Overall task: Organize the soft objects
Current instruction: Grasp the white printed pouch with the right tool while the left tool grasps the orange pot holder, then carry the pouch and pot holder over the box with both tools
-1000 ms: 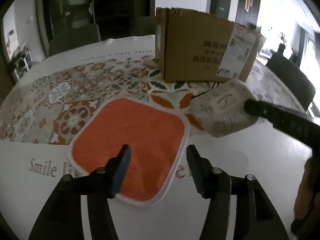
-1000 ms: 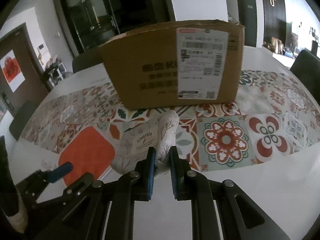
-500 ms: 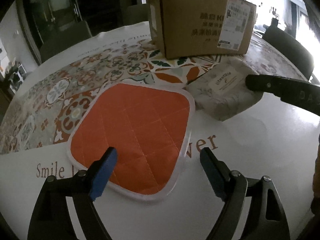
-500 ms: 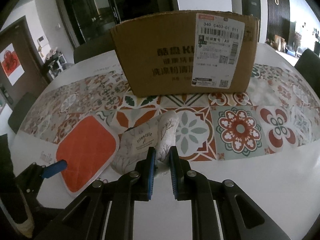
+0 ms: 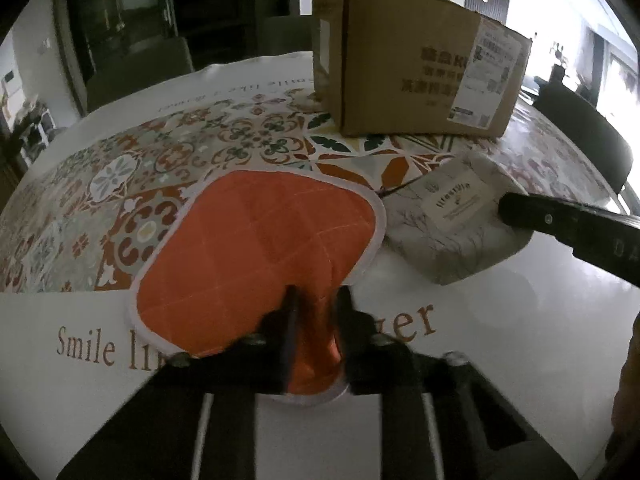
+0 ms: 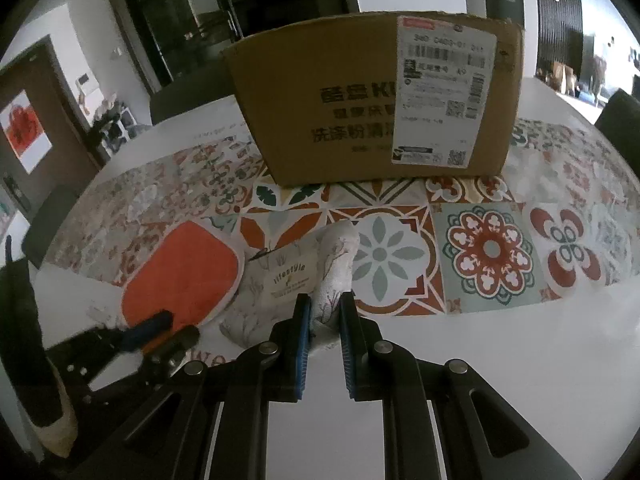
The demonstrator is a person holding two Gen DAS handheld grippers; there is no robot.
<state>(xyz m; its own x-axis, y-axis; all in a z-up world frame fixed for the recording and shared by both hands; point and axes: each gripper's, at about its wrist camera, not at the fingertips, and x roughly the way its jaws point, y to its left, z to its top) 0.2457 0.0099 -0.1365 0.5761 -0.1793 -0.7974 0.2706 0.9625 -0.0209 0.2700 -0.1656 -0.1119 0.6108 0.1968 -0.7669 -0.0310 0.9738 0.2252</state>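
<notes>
Left gripper (image 5: 314,312): jaws have just closed, pinching the near edge of the orange pot holder (image 5: 256,256). Right gripper (image 6: 324,312) clamps the printed cloth bundle (image 6: 296,280). Both items grasped, lying short of the cardboard box (image 6: 372,100); judged: no item stowed yet.

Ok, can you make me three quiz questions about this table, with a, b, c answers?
1. Where is the cardboard box?
a) behind the cloths
b) on the floor
c) on the orange cloth

2. What colour is the square cloth?
a) blue
b) orange
c) black

3. What is the left gripper doing?
a) open above the box
b) squeezing the orange cloth
c) holding a cup

Answers: 1 a, it stands further back on the table; 2 b, orange with a white edge; 3 b, its jaws have just closed, pinching the cloth's near edge.
</notes>
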